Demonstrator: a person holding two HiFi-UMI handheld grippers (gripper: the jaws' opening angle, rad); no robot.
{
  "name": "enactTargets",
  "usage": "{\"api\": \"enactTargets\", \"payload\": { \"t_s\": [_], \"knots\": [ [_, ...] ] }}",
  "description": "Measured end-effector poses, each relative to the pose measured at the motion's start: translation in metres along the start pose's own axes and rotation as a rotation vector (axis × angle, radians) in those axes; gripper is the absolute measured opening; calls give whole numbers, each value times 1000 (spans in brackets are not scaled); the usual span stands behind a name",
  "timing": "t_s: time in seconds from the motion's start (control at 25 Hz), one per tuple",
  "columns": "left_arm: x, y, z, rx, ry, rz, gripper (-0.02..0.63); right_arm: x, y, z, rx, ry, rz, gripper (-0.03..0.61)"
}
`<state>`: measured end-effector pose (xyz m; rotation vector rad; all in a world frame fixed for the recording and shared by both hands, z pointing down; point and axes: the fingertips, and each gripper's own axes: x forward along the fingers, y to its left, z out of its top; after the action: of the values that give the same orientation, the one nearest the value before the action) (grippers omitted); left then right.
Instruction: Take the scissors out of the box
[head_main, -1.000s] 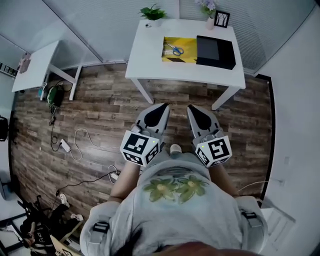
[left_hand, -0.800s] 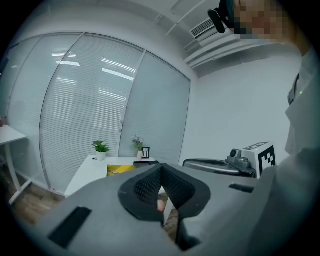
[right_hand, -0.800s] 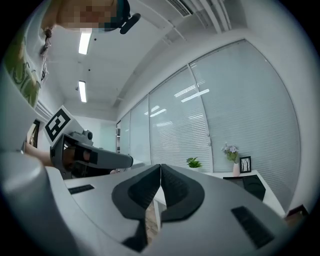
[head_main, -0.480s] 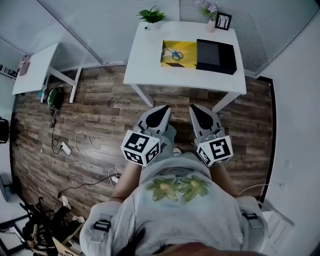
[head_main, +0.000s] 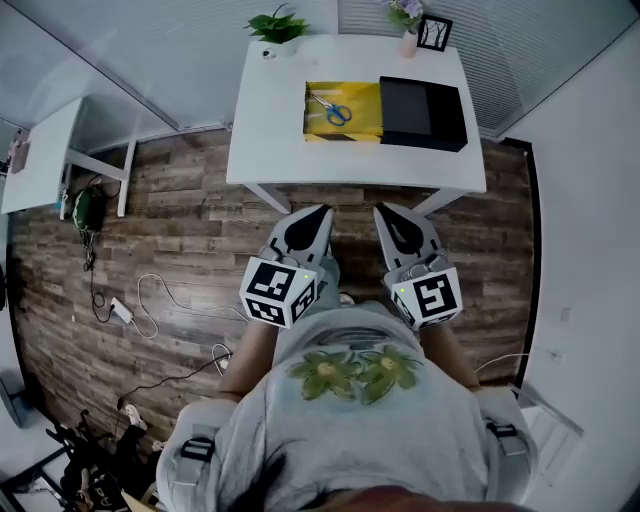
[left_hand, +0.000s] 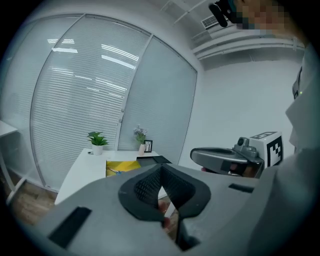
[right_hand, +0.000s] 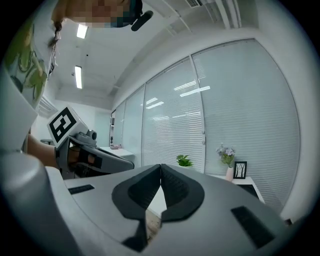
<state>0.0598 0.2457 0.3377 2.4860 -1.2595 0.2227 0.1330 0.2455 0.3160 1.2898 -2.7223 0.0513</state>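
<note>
Short of the white table (head_main: 270, 130) with left gripper (head_main: 324, 211) and right gripper (head_main: 381, 211) both closed on nothing — likely to shove the scissors (head_main: 328, 108) about in their yellow box (head_main: 362, 104) there unless opened before reaching in.

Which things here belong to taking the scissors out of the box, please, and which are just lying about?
Job: scissors, yellow box, white table, left gripper, right gripper.
Lying about: black case, potted plant, flower vase, picture frame, side table.
</note>
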Motion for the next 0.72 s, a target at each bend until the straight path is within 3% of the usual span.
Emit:
{"api": "enactTargets", "payload": {
  "t_s": [0.28, 0.72],
  "knots": [
    [33, 61, 10, -6, 39, -15, -3, 71, -26, -1, 8, 53, -58, 8],
    [78, 148, 31, -22, 52, -30, -3, 171, -46, -2, -23, 122, -76, 6]
  ]
}}
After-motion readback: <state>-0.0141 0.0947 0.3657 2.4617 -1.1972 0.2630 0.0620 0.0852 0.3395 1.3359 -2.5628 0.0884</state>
